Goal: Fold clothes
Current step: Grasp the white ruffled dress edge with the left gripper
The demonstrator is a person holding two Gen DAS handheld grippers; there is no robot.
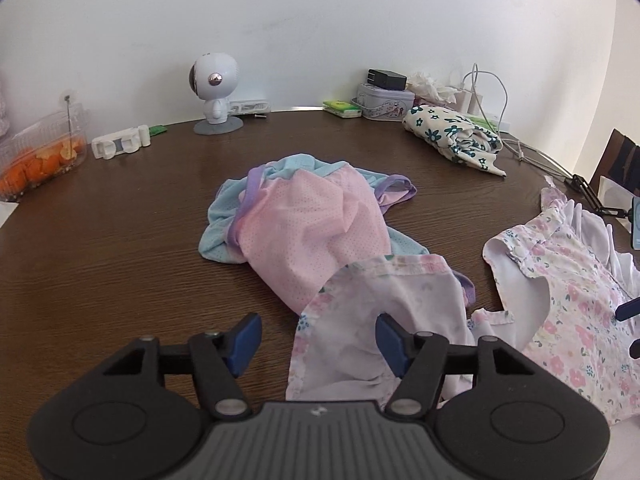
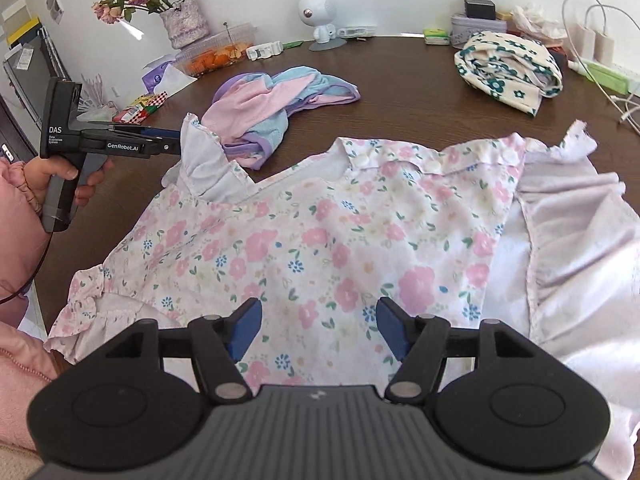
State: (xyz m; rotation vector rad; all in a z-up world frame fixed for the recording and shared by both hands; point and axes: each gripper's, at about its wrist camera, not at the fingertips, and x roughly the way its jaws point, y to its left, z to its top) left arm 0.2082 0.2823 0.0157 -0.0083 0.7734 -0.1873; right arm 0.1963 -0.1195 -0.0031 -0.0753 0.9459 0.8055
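**Kid:** What are you holding?

**Me:** I am holding a hand-held gripper in each hand. My right hand-held gripper (image 2: 319,328) is hanging wide open over the flowery dress (image 2: 320,240). It is gripping nothing. My left hand-held gripper (image 1: 318,344) looks wide open too. The ruffled sleeve (image 1: 384,312) is lying between its fingers, and from the other side it looks lifted up at the tips. I am not sure if it is really being held.

**Kid:** Where is the dress?

**Me:** It is lying spread out on the brown tabletop (image 1: 120,220), right in front of me.

**Kid:** What could go wrong?

**Me:** I am thinking the sleeve could slip out, because it is thin and floppy. Then the fold would come out crooked.

**Kid:** Anything else?

**Me:** Just behind the dress, the pink and blue clothes (image 2: 276,100) are lying in a heap. The sleeve is close to them, so I could drag them along. Farther back, the rolled flowery cloth (image 2: 508,72) is sitting near the white cables (image 2: 624,108).
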